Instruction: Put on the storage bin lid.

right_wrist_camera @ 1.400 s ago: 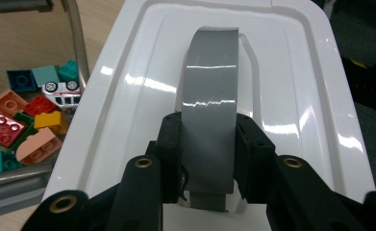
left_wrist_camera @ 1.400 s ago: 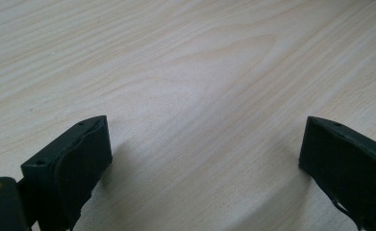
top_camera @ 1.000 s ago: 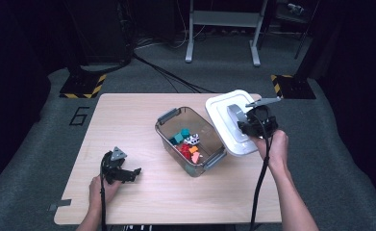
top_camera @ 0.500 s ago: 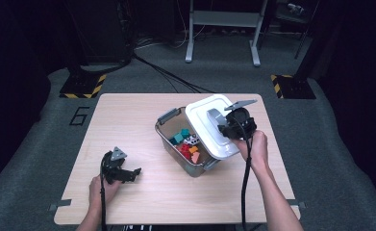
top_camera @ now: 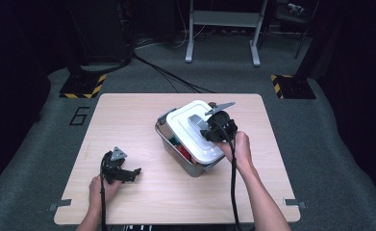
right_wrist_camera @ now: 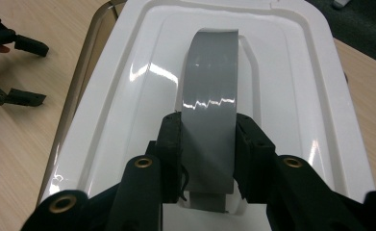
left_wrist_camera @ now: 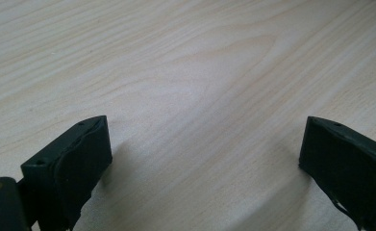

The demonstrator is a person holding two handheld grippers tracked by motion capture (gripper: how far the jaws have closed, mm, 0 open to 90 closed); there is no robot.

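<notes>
My right gripper (top_camera: 206, 129) (right_wrist_camera: 208, 144) is shut on the grey handle (right_wrist_camera: 209, 91) of a white lid (top_camera: 188, 132) (right_wrist_camera: 282, 72). It holds the lid over the clear plastic box (top_camera: 188, 163), covering most of it, offset toward the left and far side. Red pieces (top_camera: 184, 153) show inside the box under the lid's near edge. Near the table's front left, my left gripper (top_camera: 128, 173) (left_wrist_camera: 202, 159) rests low over the wood, jaws wide apart with nothing between them.
The wooden table (top_camera: 128, 115) has bare room at the left and along the front. A metal stand (top_camera: 221, 29) and black cables (top_camera: 166, 72) lie on the floor beyond the far edge. Striped floor markers (top_camera: 82, 86) sit at both far corners.
The right gripper has carried the white lid leftward and slightly down, from beside the box's right side to over the box. The left gripper has stayed in place.
</notes>
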